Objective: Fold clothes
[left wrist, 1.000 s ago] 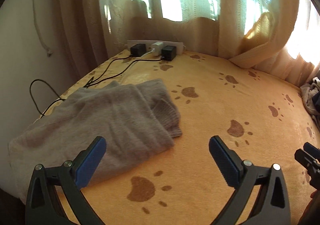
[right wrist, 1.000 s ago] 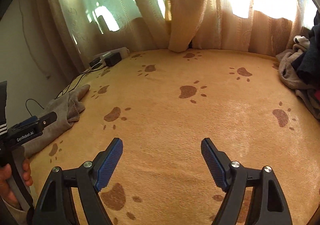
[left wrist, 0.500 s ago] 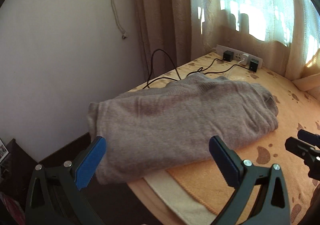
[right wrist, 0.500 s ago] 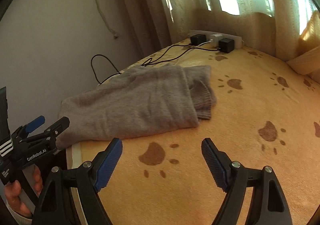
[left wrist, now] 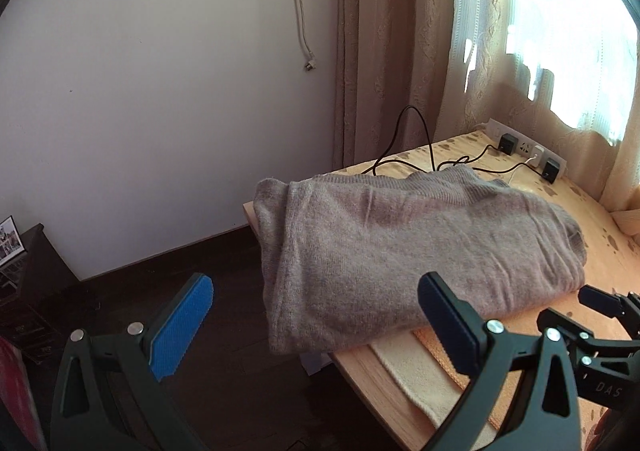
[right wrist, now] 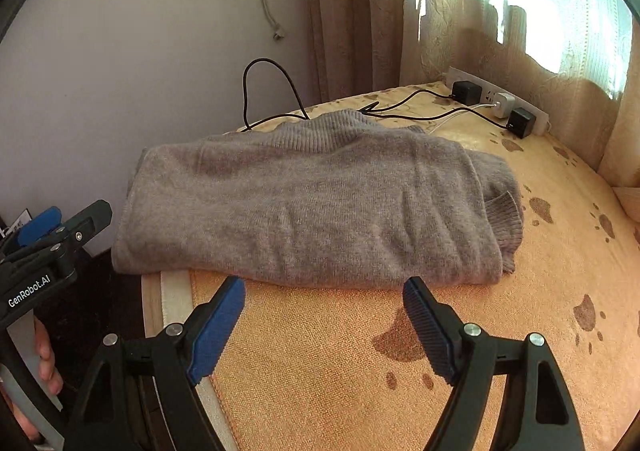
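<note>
bedroom corner, pale wall, curtained window; bed (right wrist: pixel 320 379) under orange paw-print blanket. item: grey sweater (right wrist: pixel 312 203), folded, lying at the bed's left edge, one end overhanging. left gripper (left wrist: pixel 316 315): fingers wide apart, empty, near that overhanging end. right gripper (right wrist: pixel 324 315): fingers wide apart, empty, just short of the near edge. step, judged: approach for another fold; next calls for pinching both near corners.
</note>
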`<move>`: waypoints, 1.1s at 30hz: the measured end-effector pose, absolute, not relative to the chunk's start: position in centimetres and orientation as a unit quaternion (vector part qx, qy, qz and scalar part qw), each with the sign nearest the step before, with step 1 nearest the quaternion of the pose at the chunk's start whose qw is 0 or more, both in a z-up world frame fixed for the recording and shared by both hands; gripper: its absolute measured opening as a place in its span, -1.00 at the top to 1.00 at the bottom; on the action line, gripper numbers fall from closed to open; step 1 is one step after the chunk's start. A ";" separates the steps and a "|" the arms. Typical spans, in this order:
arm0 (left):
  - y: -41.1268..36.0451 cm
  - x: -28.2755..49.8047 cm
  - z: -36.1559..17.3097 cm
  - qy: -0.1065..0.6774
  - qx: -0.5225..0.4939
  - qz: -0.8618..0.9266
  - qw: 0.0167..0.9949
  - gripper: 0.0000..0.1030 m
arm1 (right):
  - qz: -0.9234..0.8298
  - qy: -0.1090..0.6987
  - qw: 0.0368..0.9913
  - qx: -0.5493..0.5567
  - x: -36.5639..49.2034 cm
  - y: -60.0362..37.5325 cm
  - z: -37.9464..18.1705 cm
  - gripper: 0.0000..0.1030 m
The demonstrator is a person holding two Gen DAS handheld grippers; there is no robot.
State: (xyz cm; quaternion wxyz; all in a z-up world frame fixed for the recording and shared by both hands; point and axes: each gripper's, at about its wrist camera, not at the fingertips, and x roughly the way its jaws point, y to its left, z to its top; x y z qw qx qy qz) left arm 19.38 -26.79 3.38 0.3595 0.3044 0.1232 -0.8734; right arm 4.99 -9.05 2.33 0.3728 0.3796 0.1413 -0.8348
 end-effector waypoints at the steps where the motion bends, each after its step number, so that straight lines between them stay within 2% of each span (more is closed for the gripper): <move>1: -26.8 19.3 3.3 0.124 0.307 -0.873 0.357 -1.00 | -0.836 0.143 0.370 0.379 5.0 -9.0 2.3 -0.62; 33: -24.4 17.4 3.8 0.101 0.315 -0.884 0.331 -1.00 | -0.865 0.141 0.333 0.347 4.1 -7.1 3.9 -0.62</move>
